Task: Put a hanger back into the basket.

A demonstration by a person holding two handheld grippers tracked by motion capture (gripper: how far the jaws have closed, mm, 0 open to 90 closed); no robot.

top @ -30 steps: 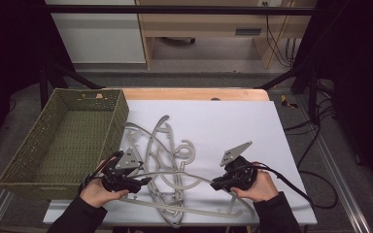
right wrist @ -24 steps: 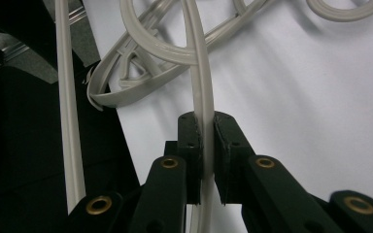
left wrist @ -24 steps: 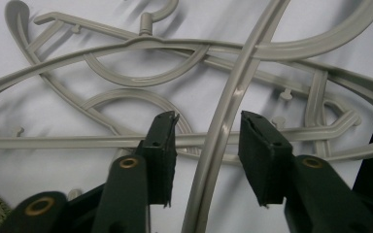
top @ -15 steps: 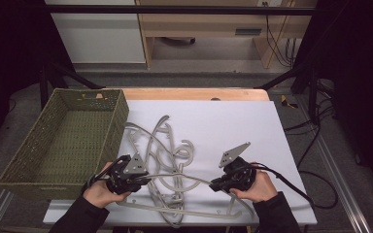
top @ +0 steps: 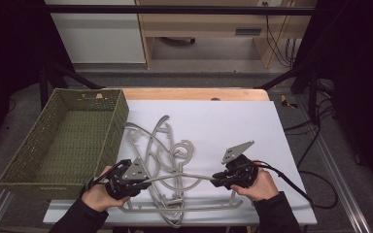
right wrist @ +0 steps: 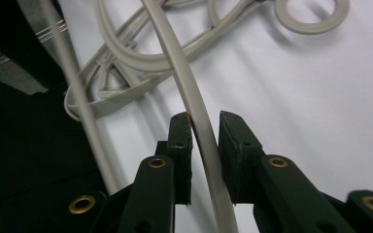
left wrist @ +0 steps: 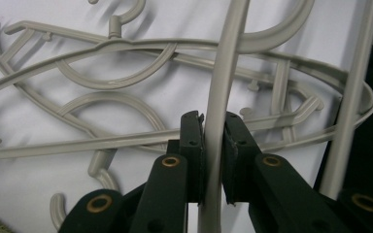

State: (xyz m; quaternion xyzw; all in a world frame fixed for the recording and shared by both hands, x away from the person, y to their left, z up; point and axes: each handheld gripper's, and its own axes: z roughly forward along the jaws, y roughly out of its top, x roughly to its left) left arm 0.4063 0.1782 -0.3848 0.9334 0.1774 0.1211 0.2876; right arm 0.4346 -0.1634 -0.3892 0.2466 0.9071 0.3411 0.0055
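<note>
Several grey plastic hangers lie tangled on the white sheet. One hanger's long thin bar spans between my two grippers near the table's front. My left gripper is shut on its left end; in the left gripper view the bar runs up between the pressed jaws of my left gripper. My right gripper holds the right end. In the right gripper view the bar crosses slantwise between the jaws of my right gripper, touching both.
An olive woven basket stands at the left, its right wall next to the hanger pile. The white sheet has bare room at the right and back. A black cable trails from the right gripper toward the table's edge.
My left gripper has shifted a little to the right and toward the front edge along the hanger. The right gripper has barely moved.
</note>
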